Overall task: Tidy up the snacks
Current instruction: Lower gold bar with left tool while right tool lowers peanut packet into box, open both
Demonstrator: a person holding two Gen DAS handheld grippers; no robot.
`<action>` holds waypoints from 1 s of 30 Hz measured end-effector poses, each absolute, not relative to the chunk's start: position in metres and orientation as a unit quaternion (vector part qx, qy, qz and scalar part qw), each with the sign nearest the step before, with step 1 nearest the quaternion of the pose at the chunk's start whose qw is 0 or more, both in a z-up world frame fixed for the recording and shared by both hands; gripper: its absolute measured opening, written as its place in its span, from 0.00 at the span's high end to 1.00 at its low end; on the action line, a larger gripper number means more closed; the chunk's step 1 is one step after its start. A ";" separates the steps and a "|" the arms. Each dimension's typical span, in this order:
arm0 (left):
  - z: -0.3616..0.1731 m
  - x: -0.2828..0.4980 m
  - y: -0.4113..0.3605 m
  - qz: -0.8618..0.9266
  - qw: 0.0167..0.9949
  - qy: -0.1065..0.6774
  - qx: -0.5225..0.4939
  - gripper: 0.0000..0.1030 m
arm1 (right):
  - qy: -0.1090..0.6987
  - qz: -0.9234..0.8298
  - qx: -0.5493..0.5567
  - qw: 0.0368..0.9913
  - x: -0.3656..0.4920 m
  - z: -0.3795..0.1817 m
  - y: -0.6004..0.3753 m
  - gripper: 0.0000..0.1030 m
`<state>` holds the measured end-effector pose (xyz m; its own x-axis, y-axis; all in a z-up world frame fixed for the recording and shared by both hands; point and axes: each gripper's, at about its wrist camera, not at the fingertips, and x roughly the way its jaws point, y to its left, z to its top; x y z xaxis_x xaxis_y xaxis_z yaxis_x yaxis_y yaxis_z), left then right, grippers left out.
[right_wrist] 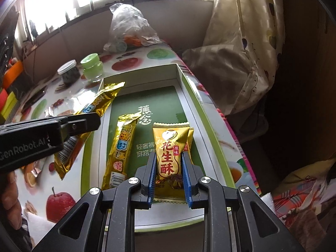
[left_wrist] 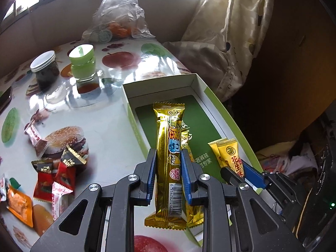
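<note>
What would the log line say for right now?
left gripper: shut on long gold bar | right gripper: shut on peanut candy pack | box: holds another gold bar

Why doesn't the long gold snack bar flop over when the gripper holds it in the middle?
The long gold snack bar probably has something stiff inside: pinched mid-length by the left gripper, both ends stay straight. Its shiny foil wrapper looks slippery, so it might slide if the grip loosened. It is likely light, since a narrow pinch carries it.
</note>
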<state>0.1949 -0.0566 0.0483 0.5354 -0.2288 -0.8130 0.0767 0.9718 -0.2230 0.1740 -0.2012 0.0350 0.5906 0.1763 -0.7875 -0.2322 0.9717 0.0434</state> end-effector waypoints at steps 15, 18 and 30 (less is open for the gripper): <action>0.035 0.202 -0.068 -0.088 0.865 0.489 -0.072 0.77 | 0.435 0.113 -0.041 0.892 0.177 0.034 -0.201 0.79; 0.035 0.203 -0.068 -0.087 0.865 0.489 -0.074 0.77 | 0.435 0.114 -0.041 0.892 0.176 0.034 -0.200 0.79; 0.034 0.205 -0.070 -0.090 0.862 0.493 -0.071 0.74 | 0.433 0.113 -0.037 0.894 0.176 0.037 -0.200 0.73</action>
<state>0.2051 -0.0704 0.0336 0.4973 -0.2256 -0.8378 0.0855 0.9737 -0.2114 0.1761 -0.1999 0.0367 0.6003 0.1697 -0.7816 -0.2345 0.9716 0.0309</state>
